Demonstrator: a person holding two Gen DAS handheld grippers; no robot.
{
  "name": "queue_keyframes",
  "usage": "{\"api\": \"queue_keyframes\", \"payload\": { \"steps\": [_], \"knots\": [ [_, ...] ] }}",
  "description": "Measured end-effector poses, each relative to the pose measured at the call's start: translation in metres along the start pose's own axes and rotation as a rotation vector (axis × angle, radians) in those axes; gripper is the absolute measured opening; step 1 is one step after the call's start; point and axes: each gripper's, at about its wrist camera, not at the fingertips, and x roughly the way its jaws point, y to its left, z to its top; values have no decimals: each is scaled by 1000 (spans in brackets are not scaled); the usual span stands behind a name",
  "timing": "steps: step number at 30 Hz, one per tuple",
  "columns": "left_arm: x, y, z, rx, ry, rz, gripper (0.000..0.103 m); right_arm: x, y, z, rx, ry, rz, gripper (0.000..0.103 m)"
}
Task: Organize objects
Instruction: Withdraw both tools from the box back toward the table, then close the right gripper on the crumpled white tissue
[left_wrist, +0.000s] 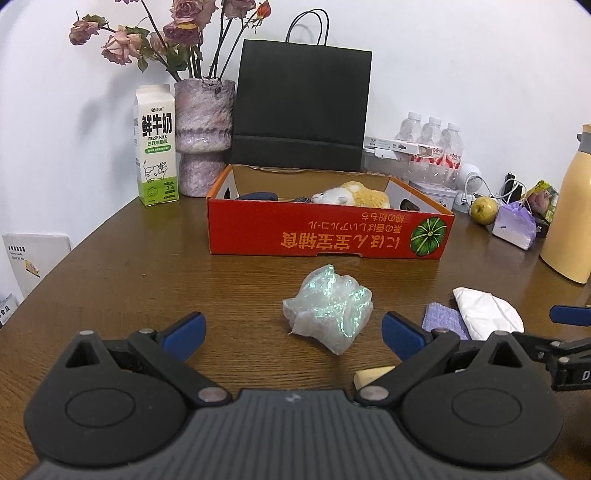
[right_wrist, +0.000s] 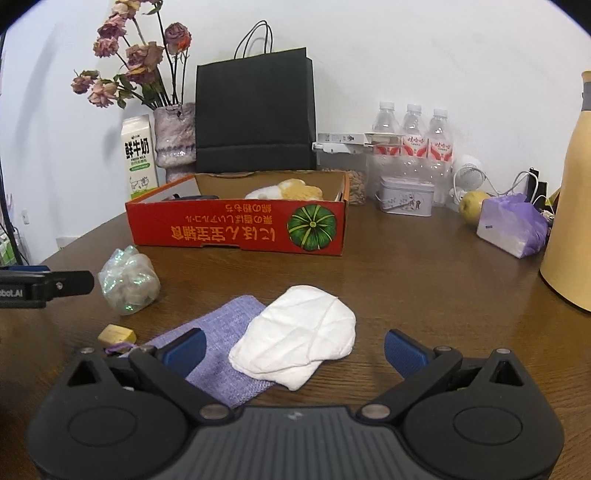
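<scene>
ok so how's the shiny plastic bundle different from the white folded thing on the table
The plastic bundle is translucent with an iridescent green sheen; the white piece is opaque and matte. The bundle is scrunched into a lumpy ball standing up from the table; the white piece lies low and folded. The bundle sits directly on the wood, while the white piece partly overlaps a purple cloth. Both are soft, crumpled and loose in front of the red box.

Milk carton (left_wrist: 156, 144), vase (left_wrist: 204, 136), black bag (left_wrist: 302, 107)
</scene>
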Motion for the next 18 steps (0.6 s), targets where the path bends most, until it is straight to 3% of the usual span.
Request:
{"api": "queue_keyframes", "payload": {
  "steps": [12,18],
  "knots": [
    [1,3,0,-17,14,5,103,48,2,10,9,157,-21,103],
    [3,5,0,-24,27,12,103,62,1,15,15,168,-32,103]
  ]
}}
